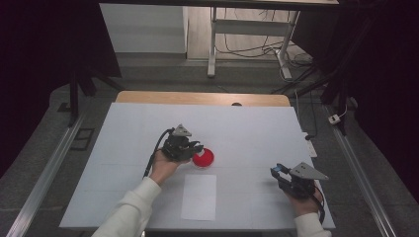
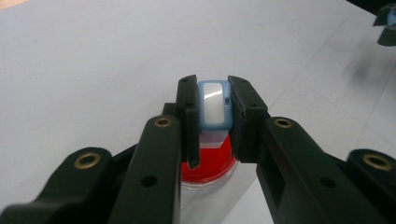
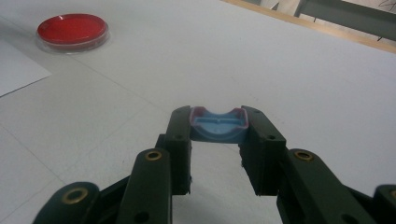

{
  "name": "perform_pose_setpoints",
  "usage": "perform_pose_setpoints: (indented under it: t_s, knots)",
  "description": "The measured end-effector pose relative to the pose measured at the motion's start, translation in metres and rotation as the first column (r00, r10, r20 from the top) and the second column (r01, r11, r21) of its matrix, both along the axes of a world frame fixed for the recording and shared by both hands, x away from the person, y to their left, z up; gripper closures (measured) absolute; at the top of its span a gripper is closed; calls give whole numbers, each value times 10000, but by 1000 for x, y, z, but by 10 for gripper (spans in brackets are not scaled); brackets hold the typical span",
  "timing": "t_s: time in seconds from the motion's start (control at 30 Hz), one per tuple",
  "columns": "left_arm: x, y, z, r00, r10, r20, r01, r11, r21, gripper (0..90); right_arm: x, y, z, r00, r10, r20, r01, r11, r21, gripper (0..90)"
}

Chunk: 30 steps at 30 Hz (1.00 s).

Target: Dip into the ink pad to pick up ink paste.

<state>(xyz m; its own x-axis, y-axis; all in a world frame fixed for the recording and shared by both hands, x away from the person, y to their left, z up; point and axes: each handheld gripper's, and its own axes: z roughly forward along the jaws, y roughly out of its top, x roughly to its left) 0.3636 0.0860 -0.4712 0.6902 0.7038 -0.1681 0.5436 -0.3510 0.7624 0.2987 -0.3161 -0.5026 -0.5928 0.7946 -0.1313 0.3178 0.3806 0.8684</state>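
My left gripper (image 1: 196,147) hangs just over the left edge of a round red dish (image 1: 203,159) near the middle of the table. In the left gripper view its jaws (image 2: 213,87) are shut on a small light-blue piece with a white face (image 2: 215,106), and the red dish (image 2: 208,164) lies right below it. My right gripper (image 1: 278,171) rests low at the front right. The right gripper view has it (image 3: 217,116) shut on a blue curved piece with a pinkish rim (image 3: 218,129), far from the red dish (image 3: 73,29).
A white sheet of paper (image 1: 199,196) lies near the front edge, just in front of the dish. A white cover (image 1: 138,128) spreads over the table, with a wooden edge (image 1: 197,98) at the far side. Cables and a stand sit on the floor beyond.
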Motion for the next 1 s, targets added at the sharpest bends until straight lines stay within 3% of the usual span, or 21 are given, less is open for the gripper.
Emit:
perform_pose_setpoints:
  t_s: [0.47,1.0]
  knots:
    - [15,-16,-5,9989,-244,-391,275,9965,792,749,1,1,-1,10000,36,-36,-36,10000,19,647]
    - [18,-23,-13,9982,-318,-513,397,9863,1601,749,0,0,-1,10000,48,-36,-48,10000,8,646]
